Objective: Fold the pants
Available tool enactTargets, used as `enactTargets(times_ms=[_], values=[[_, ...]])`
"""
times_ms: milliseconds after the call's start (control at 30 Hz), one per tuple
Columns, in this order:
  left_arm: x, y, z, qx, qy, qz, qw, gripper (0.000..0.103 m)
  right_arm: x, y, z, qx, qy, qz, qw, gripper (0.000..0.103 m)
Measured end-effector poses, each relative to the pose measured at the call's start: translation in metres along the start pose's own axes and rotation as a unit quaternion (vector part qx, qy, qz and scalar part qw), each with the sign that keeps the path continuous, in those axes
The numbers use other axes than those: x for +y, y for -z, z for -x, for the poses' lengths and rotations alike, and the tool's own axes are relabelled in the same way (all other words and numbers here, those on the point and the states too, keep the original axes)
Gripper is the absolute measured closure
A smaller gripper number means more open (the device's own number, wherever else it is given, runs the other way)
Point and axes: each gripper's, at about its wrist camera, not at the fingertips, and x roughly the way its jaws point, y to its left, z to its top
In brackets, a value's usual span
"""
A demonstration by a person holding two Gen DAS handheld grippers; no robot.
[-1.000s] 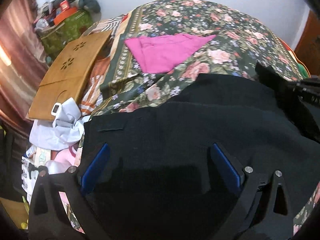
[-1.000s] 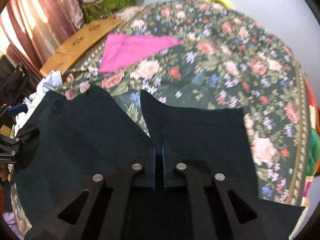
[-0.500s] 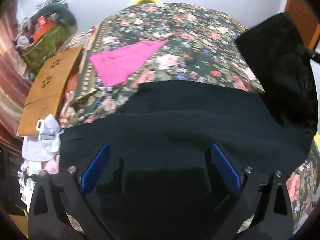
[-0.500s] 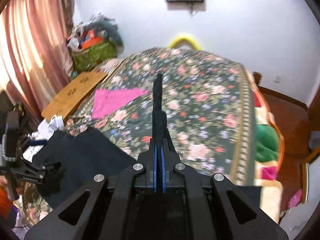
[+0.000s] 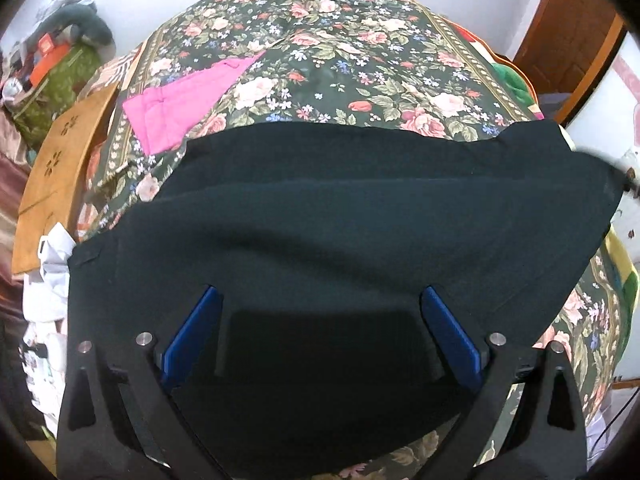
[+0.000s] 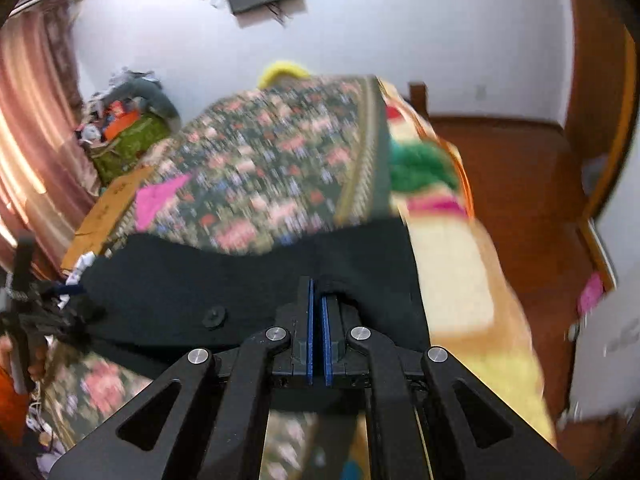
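R tongs point(image 6: 317, 312) clamped on pants point(image 5: 340, 216) edge, L tongs point(image 5: 322, 320) spread wide over pants

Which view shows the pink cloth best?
The left wrist view: the pink cloth lies sharp and flat on the floral bedspread, beyond the black pants. In the right wrist view it is a small, motion-blurred patch at the bed's left edge, its shape hard to make out.

White walls point(image 6: 400, 32), pink curtains point(image 6: 32, 128), reddish floor point(image 6: 508, 184), and a floral-covered bed point(image 5: 340, 60).
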Motion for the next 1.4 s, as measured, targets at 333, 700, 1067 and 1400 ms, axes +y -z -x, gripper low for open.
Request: enactTargets(times_ms=[333, 700, 1067, 1400], values=[[0.007, 0.008, 0.004, -0.01, 0.01, 0.012, 0.9998, 0.001, -0.026, 0.042, 0.007, 0.02, 0.028, -0.076, 0.996, 0.1], [0.042, 0.012, 0.052, -0.124, -0.055, 0.034, 0.9902, 0.002, 0.014, 0.007, 0.037, -0.027, 0.046, -0.009, 0.999, 0.088], [0.149, 0.017, 0.109, -0.197, -0.119, 0.098, 0.9681, 0.002, 0.139, -0.049, 0.007, -0.064, -0.039, 0.141, 0.987, 0.049], [0.243, 0.029, 0.064, -0.123, -0.114, 0.156, 0.9735, 0.013, 0.241, -0.07, -0.075, 0.005, -0.112, 0.237, 0.965, 0.049]])
